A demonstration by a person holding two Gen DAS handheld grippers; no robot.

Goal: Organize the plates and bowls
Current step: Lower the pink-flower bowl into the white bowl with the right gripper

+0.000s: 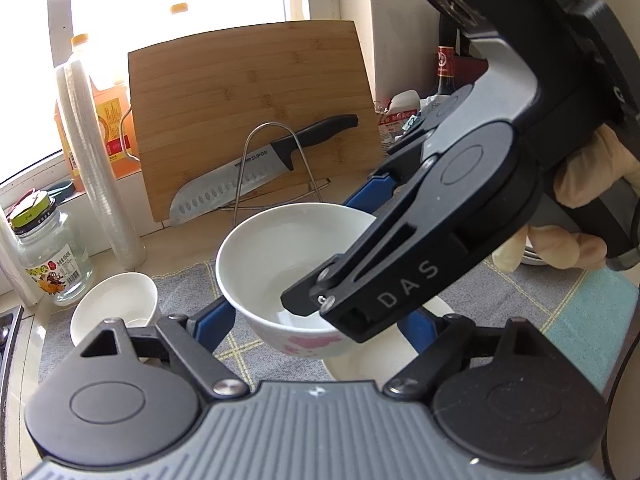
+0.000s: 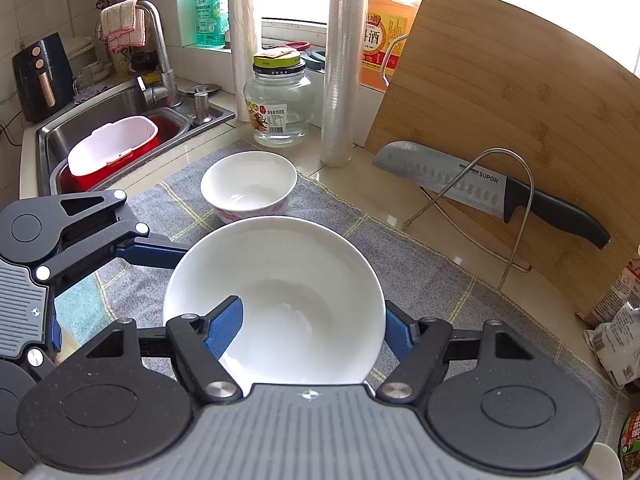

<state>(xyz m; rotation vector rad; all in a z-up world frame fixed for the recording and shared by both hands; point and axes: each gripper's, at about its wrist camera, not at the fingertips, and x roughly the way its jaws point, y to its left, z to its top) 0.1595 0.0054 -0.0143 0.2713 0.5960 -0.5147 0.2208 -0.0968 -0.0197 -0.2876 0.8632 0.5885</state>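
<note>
A white bowl with pink flowers is held above the grey mat. My left gripper has its blue fingers on either side of the bowl's lower wall, shut on it. My right gripper is shut on the near rim of the same bowl, with its left finger inside the bowl and its right finger outside. In the left wrist view the right gripper comes in from the upper right. A second white bowl stands on the mat; in the right wrist view it is beyond the held one.
A cutting board leans at the back with a knife on a wire rack. A glass jar and plastic rolls stand behind the mat. A sink with a red and white tub is at left. A plate lies under the held bowl.
</note>
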